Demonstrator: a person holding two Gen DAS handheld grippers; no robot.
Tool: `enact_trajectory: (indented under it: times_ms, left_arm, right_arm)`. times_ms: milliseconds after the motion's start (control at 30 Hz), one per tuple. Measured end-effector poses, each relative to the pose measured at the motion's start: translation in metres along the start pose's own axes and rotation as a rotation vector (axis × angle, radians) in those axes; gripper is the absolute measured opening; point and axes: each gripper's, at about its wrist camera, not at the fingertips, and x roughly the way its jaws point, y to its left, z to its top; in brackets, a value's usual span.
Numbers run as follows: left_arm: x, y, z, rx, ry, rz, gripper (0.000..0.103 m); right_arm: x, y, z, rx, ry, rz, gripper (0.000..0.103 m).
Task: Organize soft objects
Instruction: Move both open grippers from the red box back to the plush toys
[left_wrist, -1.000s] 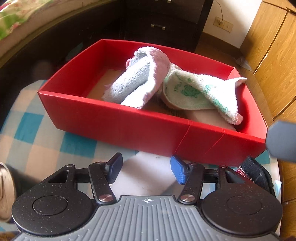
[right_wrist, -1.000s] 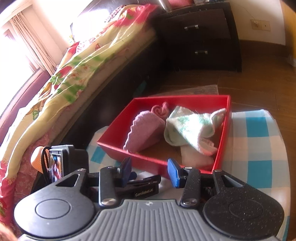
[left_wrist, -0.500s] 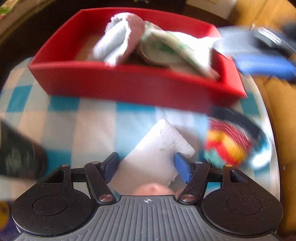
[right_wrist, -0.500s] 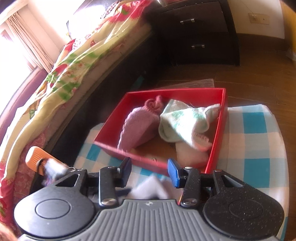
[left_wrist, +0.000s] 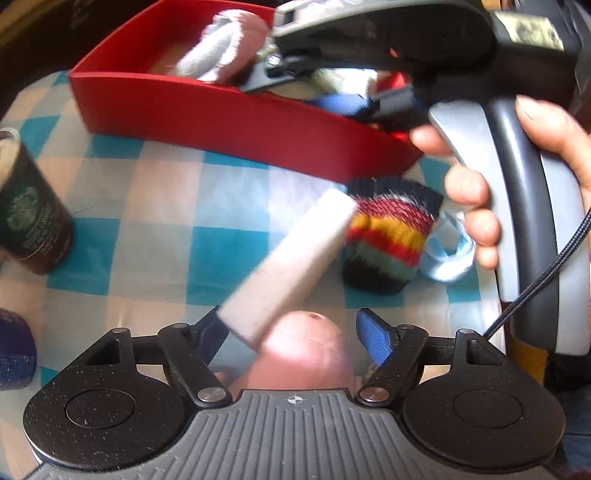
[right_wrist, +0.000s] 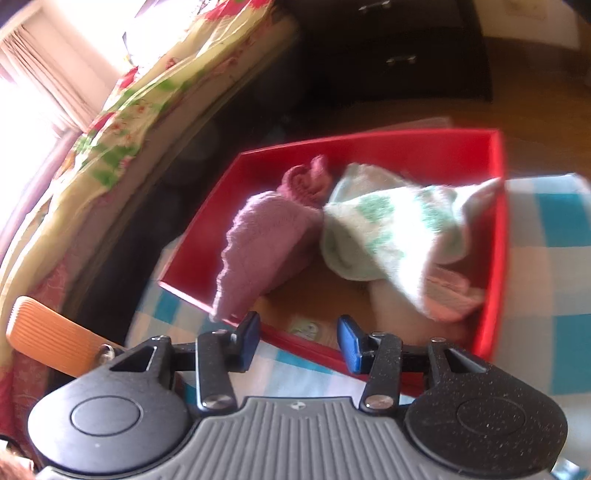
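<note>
Since a second ago the left gripper (left_wrist: 291, 328) has drawn back from the red box (left_wrist: 236, 118) and tipped downward, so the checked tablecloth (left_wrist: 155, 192) now fills the space ahead of its jaws, and the right gripper (right_wrist: 297, 338) has dropped closer to the box's near wall.

Biggest of all, beyond the right jaws and off to their left, runs a bed with a flowered cover (right_wrist: 140, 110), and a dark chest of drawers (right_wrist: 399, 55) stands past the box. The red box sits just ahead of the right jaws, its near wall showing between them; inside lie a pink knitted piece (right_wrist: 266, 240) on the left and a white and green cloth (right_wrist: 388, 225) on the right, touching each other.

Ahead of the left jaws and to the right, a person's hand (left_wrist: 517, 177) grips the handle of the right gripper, which reaches over the box. Left of the left jaws stands a dark green cup (left_wrist: 29, 214). A white foam block (left_wrist: 291, 266), blurred, slants from the left finger out ahead, and a pinkish rounded thing (left_wrist: 306, 350) lies between the jaws; I cannot tell whether either pad presses on them. Just beyond the block's far end rests a striped knitted piece (left_wrist: 388, 240), with a small pale blue thing (left_wrist: 448, 254) right beside it.

Both pairs of jaws stand apart and are opening; the right pair has nothing between its pads.
</note>
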Motion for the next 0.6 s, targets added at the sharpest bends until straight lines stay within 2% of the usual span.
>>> enact_trajectory:
  times_ms: [67, 200, 433, 467, 600]
  left_arm:
    - [-0.004, 0.007, 0.002, -0.019, -0.003, -0.011, 0.074]
    - [-0.018, 0.018, 0.007, -0.037, -0.032, -0.018, 0.077]
    - [-0.029, 0.023, 0.012, -0.050, -0.061, -0.017, 0.078]
    - [-0.028, 0.022, 0.014, -0.047, -0.066, -0.020, 0.078]
    - [-0.031, 0.012, 0.009, -0.033, -0.081, -0.014, 0.078]
  right_arm:
    - [0.005, -0.002, 0.005, -0.003, 0.062, 0.034, 0.027]
    - [0.018, 0.007, -0.005, -0.152, 0.249, 0.021, 0.028]
    - [0.009, 0.025, -0.027, -0.305, 0.367, 0.040, 0.030]
    - [0.004, 0.028, -0.030, -0.312, 0.355, 0.024, 0.029]
    - [-0.039, 0.035, -0.021, -0.224, 0.178, 0.012, 0.029]
